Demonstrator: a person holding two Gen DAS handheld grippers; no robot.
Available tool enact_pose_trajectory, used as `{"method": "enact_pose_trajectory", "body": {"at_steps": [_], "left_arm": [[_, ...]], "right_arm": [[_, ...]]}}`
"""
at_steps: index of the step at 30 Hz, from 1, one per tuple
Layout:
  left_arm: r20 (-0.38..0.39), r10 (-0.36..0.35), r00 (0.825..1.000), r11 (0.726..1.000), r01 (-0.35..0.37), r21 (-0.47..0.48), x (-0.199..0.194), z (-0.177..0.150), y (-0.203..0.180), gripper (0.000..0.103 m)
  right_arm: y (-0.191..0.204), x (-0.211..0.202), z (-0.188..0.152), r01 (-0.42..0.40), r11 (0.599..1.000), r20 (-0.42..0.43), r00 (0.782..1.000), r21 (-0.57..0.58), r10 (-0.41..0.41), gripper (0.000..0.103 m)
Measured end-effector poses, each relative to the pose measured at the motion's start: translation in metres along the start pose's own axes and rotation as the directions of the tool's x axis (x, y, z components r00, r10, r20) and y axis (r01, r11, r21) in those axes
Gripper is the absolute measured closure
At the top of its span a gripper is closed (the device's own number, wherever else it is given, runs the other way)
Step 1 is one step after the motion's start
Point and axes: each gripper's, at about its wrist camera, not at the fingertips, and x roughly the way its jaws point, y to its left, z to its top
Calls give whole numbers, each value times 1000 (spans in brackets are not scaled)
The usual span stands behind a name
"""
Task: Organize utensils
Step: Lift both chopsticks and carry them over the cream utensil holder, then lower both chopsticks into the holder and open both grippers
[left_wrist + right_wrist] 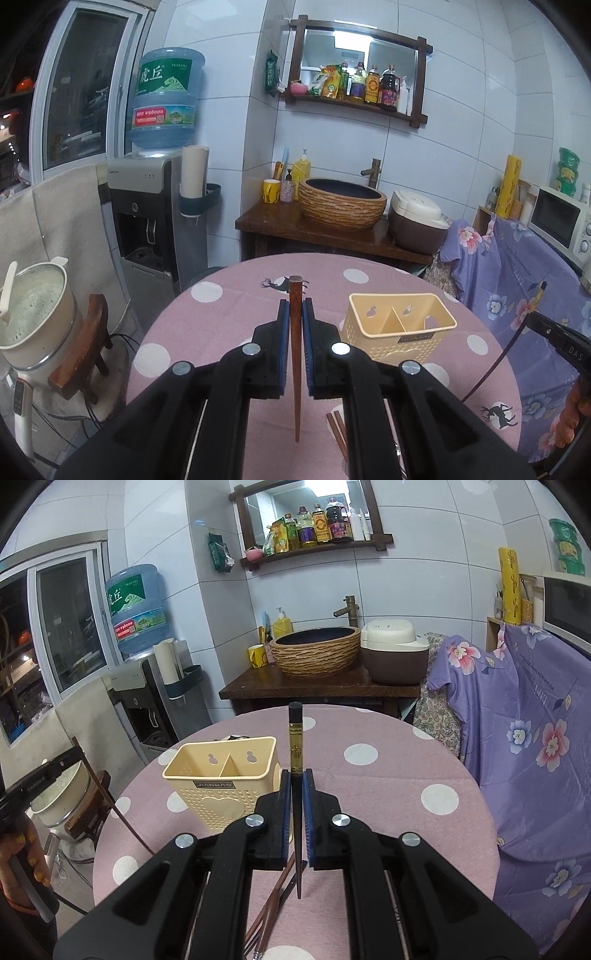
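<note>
On the far left, a white pot (35, 314) is sitting on a wooden stool (88, 347) beside the table; its inside is showing only a pale, speckled surface, and I cannot tell what is in it. Behind it a water dispenser (147, 221) is carrying a blue bottle (166, 96).

The left gripper (294, 310) is gripping a brown wooden chopstick (295, 354), its blue pads pressing narrow against both sides. The chopstick is standing nearly upright, thick end up, thin tip hanging above the pink dotted tablecloth (207, 332). Two more brown chopsticks (338, 432) are lying flat on the cloth just right of that tip.

Next to the right, a yellow utensil holder (399, 325) is standing upright on the cloth, between the two grippers. A divider is splitting it into two compartments, and both are showing only bare yellow walls.

The right gripper (296, 782) is clamping a black chopstick (295, 775) with a gold band, its pads also drawn in tight. This one is likewise standing upright, just right of the holder's rim (221, 755), tip hanging over the cloth. Below it, brown chopsticks (275, 897) and a fork (258, 934) are lying on the table.

Behind the table a woven basin (314, 650) and a rice cooker (393, 653) are sitting on a dark counter.
</note>
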Motion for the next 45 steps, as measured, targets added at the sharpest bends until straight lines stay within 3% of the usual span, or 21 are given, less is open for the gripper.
{"method": "enact_pose_trajectory", "body": {"at_steps": [6,10,15,19,26,34,45], "left_arm": [[46,8,999,999,-9,32,-11,30,-7,95],[97,12,995,999,-17,50,-22,71,-18,95],[147,-37,988,999,33,26,-35,121,-35,95],[145,-97,985,995,100,-13,-25,138,-53,95],[112,-85,990,996,86,-4,22,106,-80,95],[-13,-77,997,996,76,-49,72,59,-73,95],[-91,-61,994,996,55,-64,99,32,-66,95]], "right_arm": [[7,-9,33,-8,1000,24,1000,-20,9,96],[15,-19,73,-3,1000,61,998,-31,5,96],[33,-34,126,-13,999,130,991,-41,18,96],[48,-22,141,-3,999,152,988,-38,9,96],[47,34,112,-14,999,75,997,31,12,96],[41,86,72,-19,998,-39,999,66,21,96],[29,105,54,-7,995,-68,998,96,14,96]]}}
